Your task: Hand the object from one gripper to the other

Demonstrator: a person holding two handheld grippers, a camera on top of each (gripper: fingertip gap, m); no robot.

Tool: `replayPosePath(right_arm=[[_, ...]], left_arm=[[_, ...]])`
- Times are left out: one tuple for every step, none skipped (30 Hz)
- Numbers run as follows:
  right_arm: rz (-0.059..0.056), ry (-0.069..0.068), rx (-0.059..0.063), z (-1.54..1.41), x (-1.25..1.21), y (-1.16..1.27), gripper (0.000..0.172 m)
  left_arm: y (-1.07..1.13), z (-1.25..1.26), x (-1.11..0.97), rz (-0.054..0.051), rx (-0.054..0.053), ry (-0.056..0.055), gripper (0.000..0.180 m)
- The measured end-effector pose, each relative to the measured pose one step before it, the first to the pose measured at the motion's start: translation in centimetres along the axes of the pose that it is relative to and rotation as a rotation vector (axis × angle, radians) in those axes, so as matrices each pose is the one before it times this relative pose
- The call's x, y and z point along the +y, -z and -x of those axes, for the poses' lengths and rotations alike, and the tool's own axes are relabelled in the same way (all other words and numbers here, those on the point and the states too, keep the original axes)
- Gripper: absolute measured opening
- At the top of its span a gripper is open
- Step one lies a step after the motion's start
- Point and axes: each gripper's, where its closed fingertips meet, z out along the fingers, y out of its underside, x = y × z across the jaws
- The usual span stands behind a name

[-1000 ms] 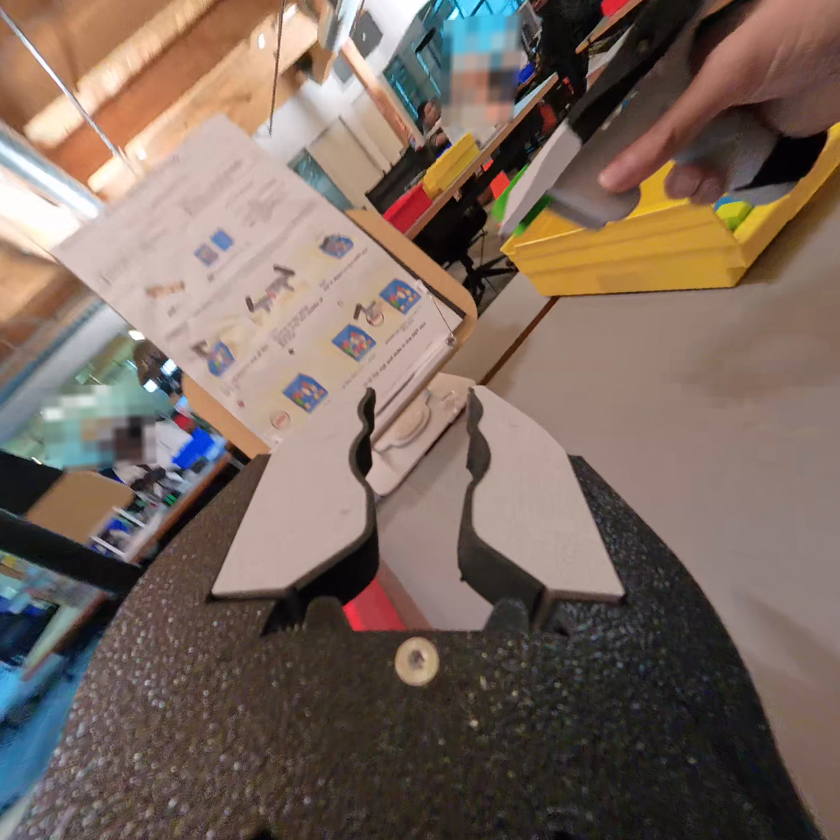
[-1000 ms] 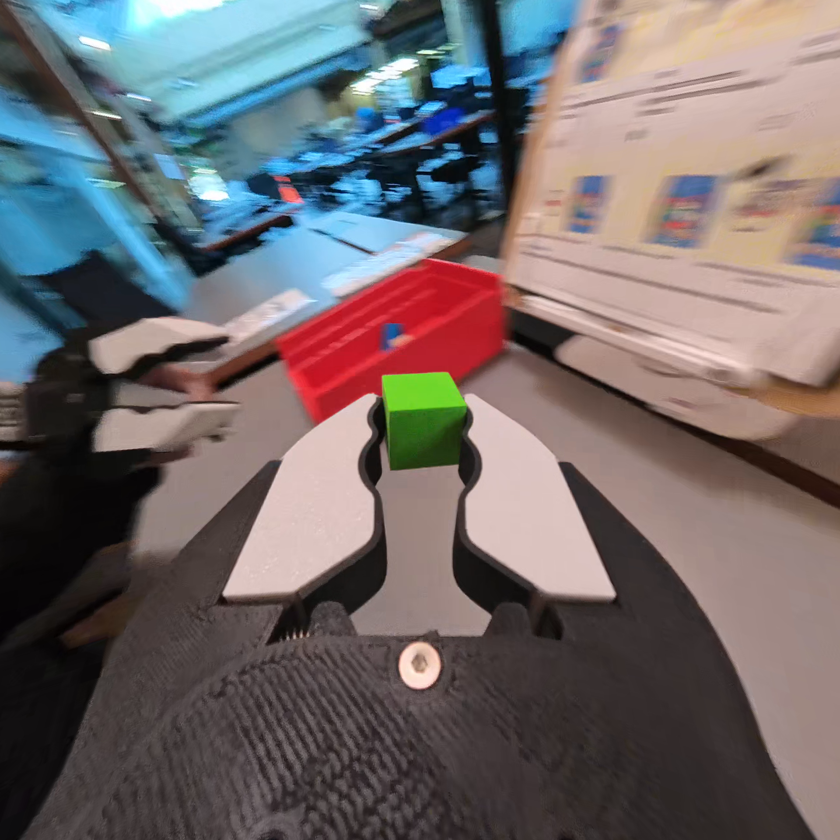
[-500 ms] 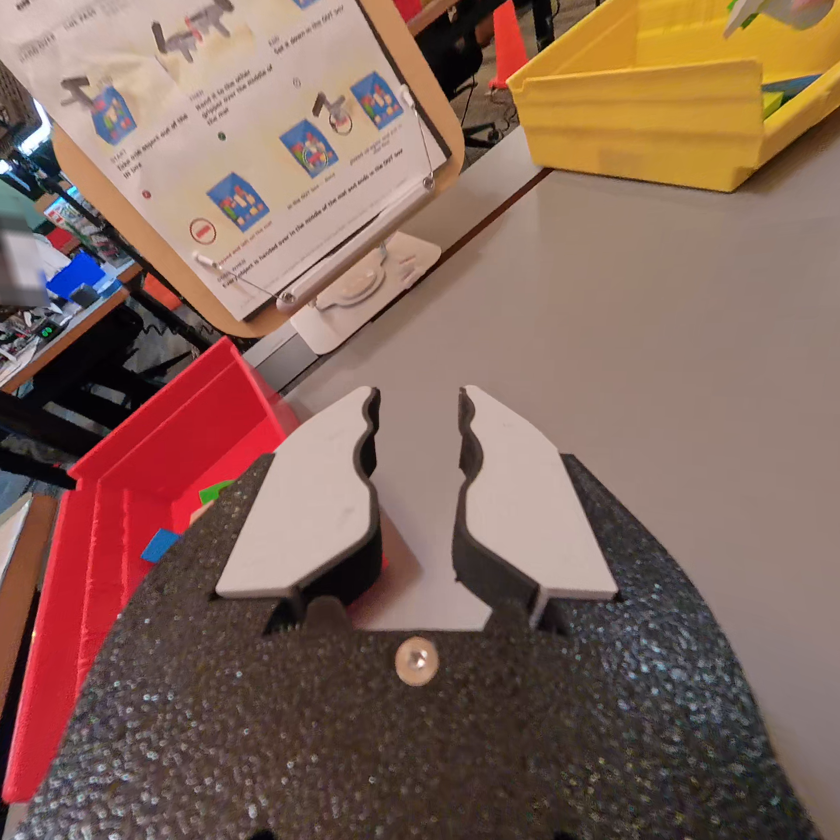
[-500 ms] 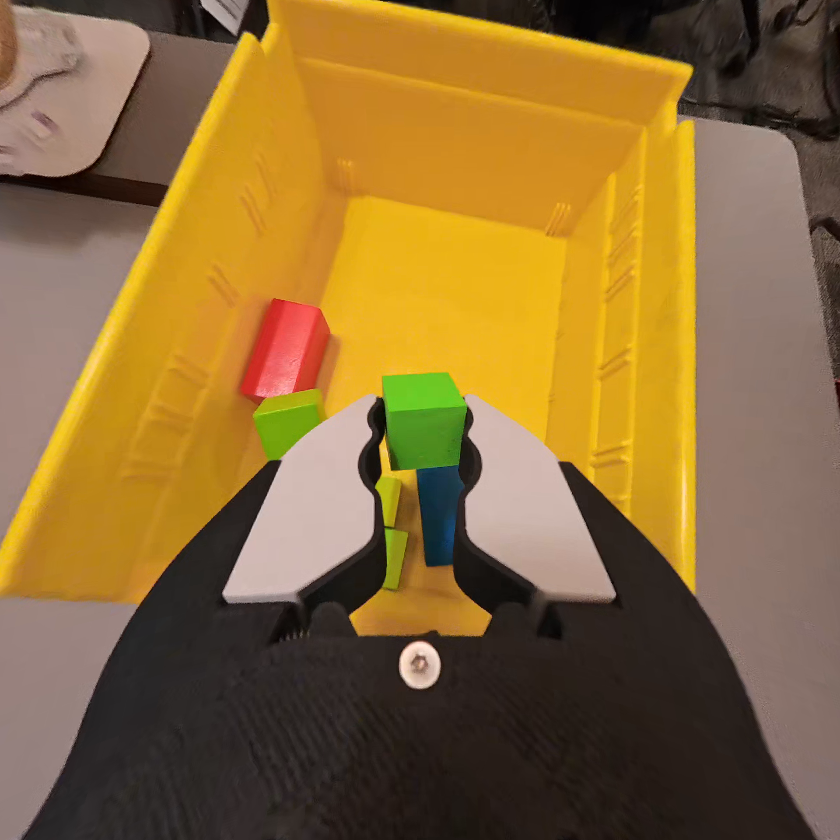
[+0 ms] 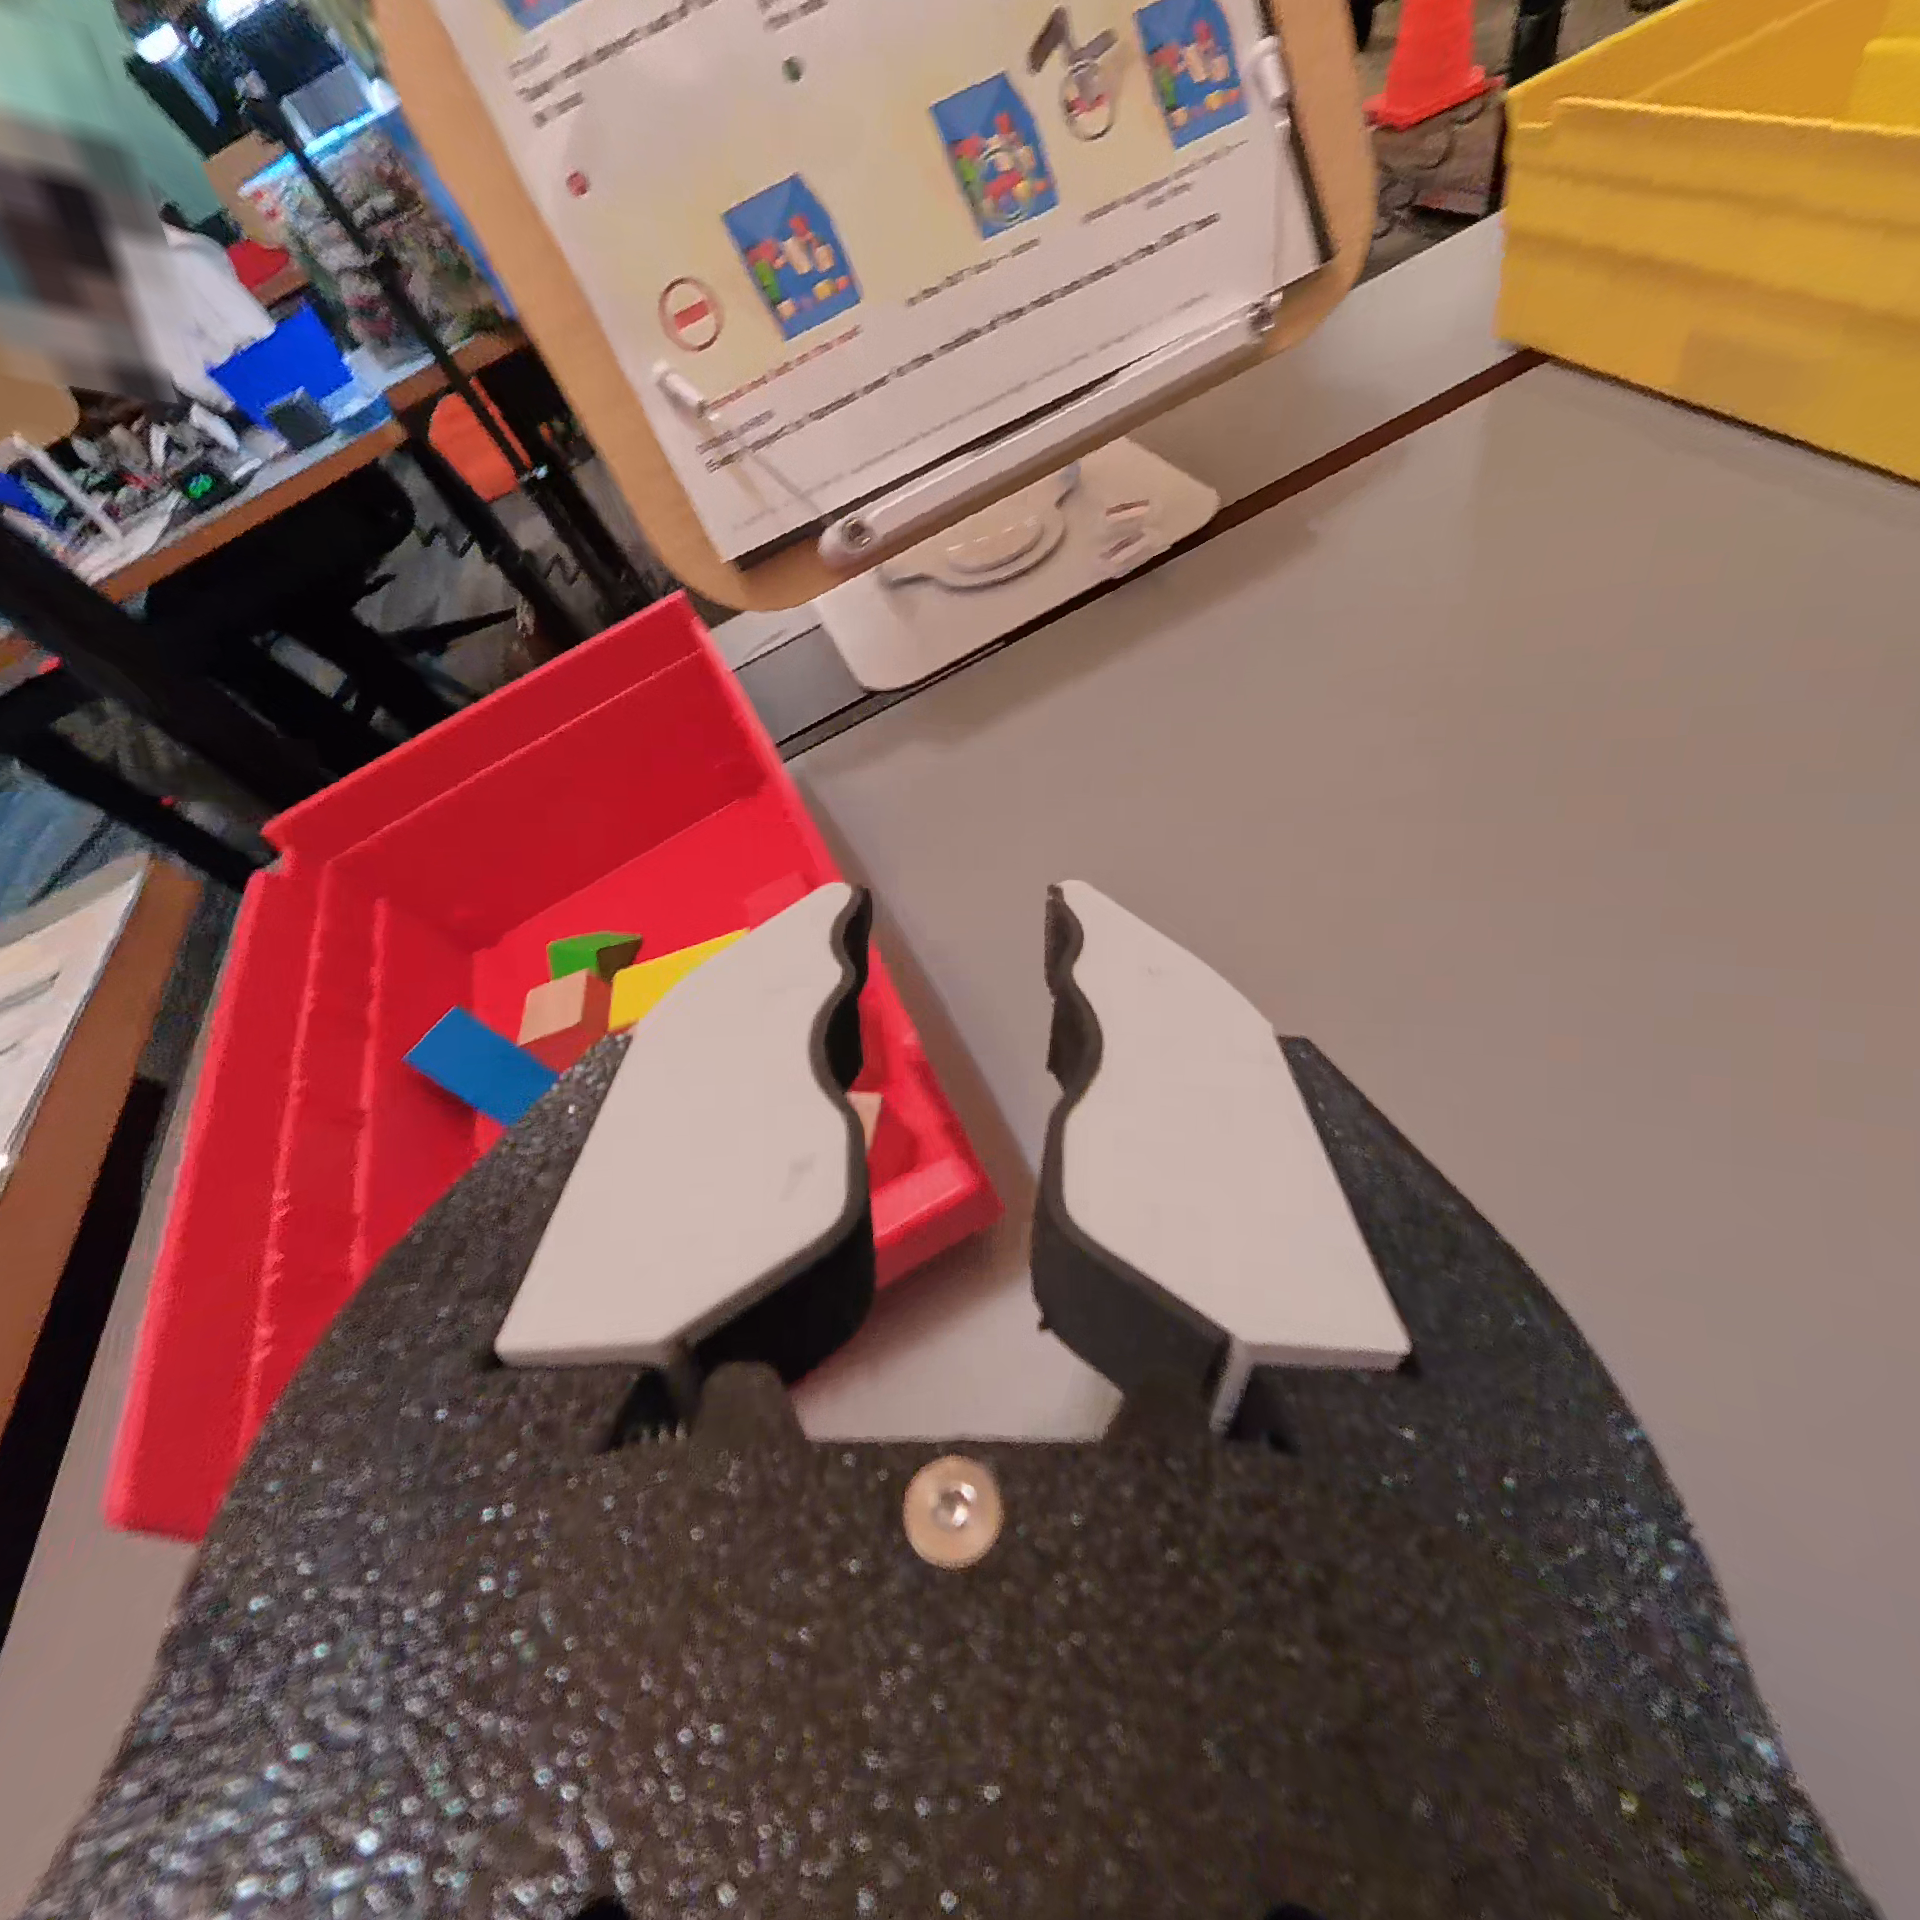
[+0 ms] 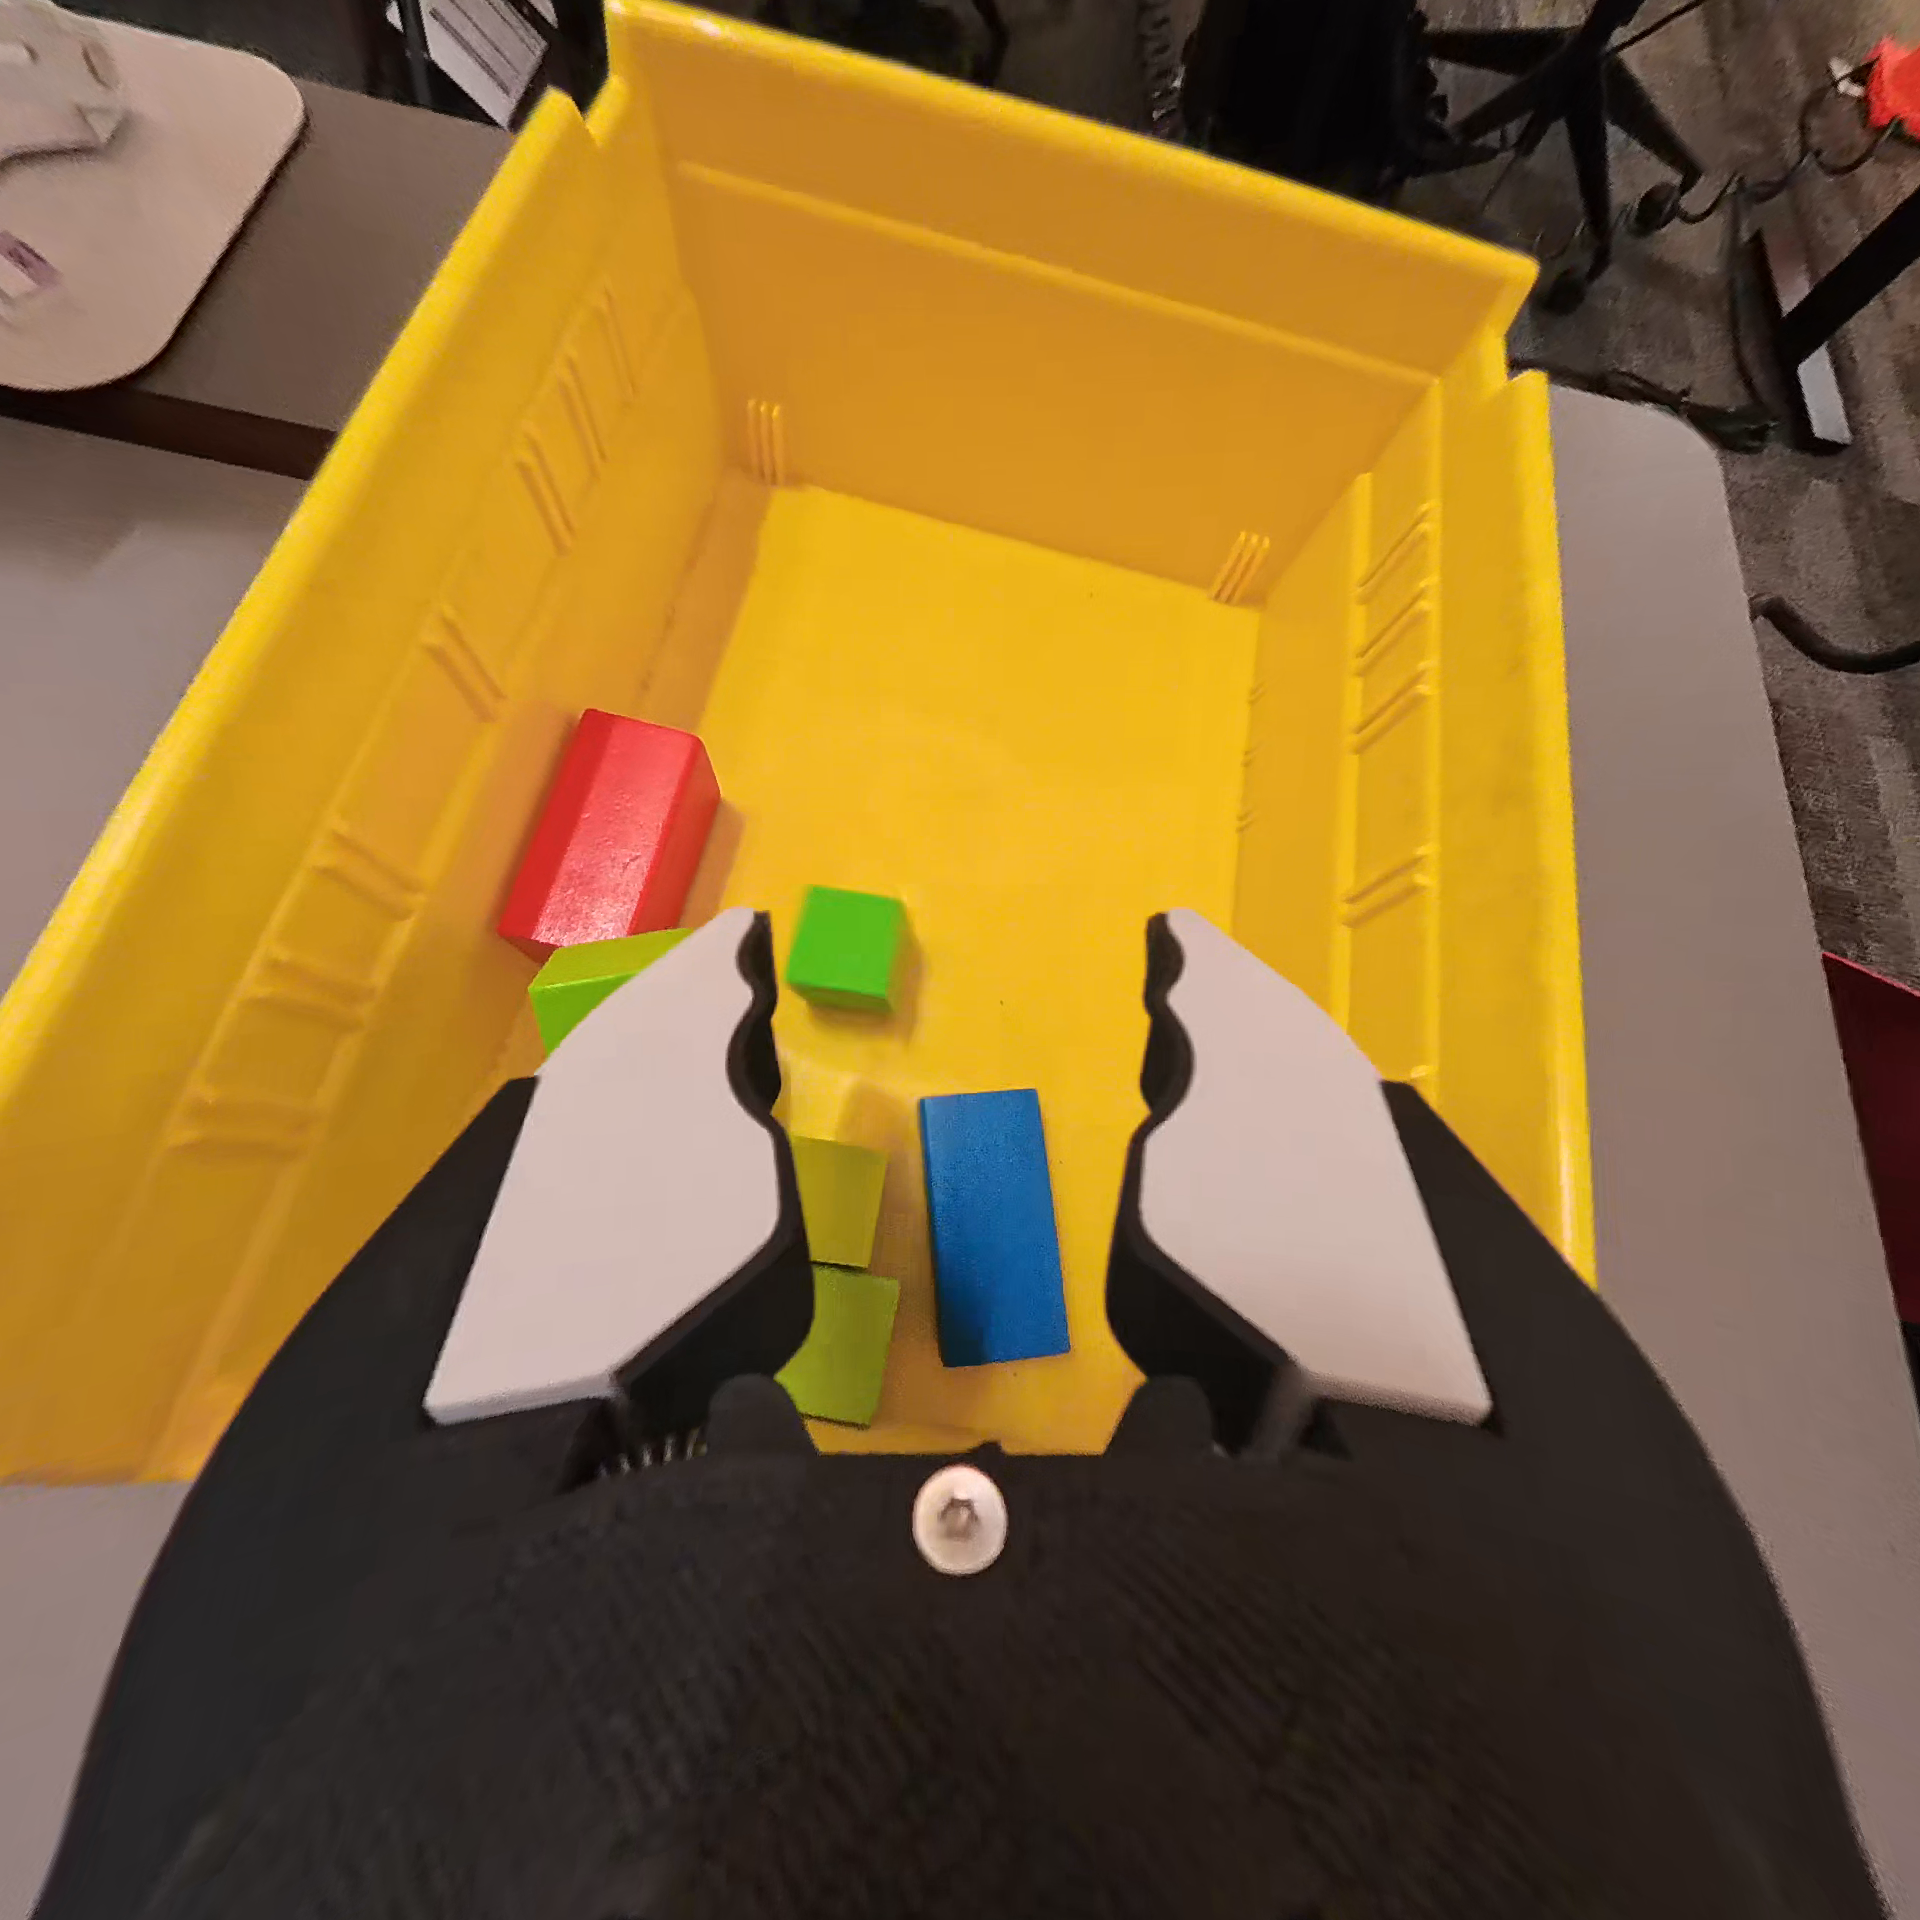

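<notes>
**Green cube lies loose in the yellow bin, both grippers bare**

In the left wrist view, the red bin is seen at the left of the frame, with a few coloured blocks gathered at its floor: a store of pieces, it would seem, kept at the table's edge. At the top centre an instruction sheet is propped on a white stand, tilted so it can be read from the working side. Lower centre, the left gripper is held over the grey table with its fingers parted and nothing between them. A corner of the yellow bin shows at the upper right.

In the right wrist view, the yellow bin fills the frame. A red block is lodged against the left wall, a lime block just below it. The right gripper is poised above the bin floor, its fingers spread wide and pinching nothing. The green cube rests on the floor just beside the left fingertip, clear of both pads, so it is judged to have been delivered rather than merely carried. Lower centre, two more lime pieces and a blue block lie flat between the fingers, well beneath them.
</notes>
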Motion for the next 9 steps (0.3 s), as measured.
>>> replayPosePath(right_arm=[[-0.0157,-0.0045,0.0004,-0.002,-0.294,0.222,0.07],[-0.0158,-0.0029,0.001,-0.005,-0.337,0.257,0.071],[-0.0186,0.0003,0.0007,0.026,-0.407,0.294,0.074],[-0.0191,0.0034,0.0008,0.044,-0.435,0.327,0.075],[-0.0197,0.0048,-0.0006,0.1,-0.463,0.315,0.075],[-0.0209,0.0038,-0.0041,0.18,-0.49,0.287,0.075],[-0.0192,0.0023,-0.0073,0.244,-0.457,0.254,0.075],[-0.0162,0.0021,-0.0085,0.285,-0.405,0.23,0.076],[-0.0126,0.0043,-0.0107,0.318,-0.353,0.194,0.076]], left_arm=[[0.067,0.868,0.253,0.0131,-0.0139,0.0167,0.031],[0.04,0.957,0.264,0.0162,-0.015,0.0159,0.031],[-0.03,1.048,0.316,0.0253,-0.0155,0.0148,0.031],[-0.14,1.196,0.405,0.0387,-0.0191,0.0153,0.031],[-0.299,1.35,0.432,0.048,-0.0218,0.0175,0.032],[-0.455,1.391,0.334,0.0499,-0.0166,0.0214,0.033],[-0.625,1.222,0.185,0.0501,0.002,0.0227,0.035],[-0.77,0.97,0.153,0.0588,0.0229,0.0219,0.039],[-0.844,1.017,0.152,0.0715,0.0235,0.0215,0.044]])
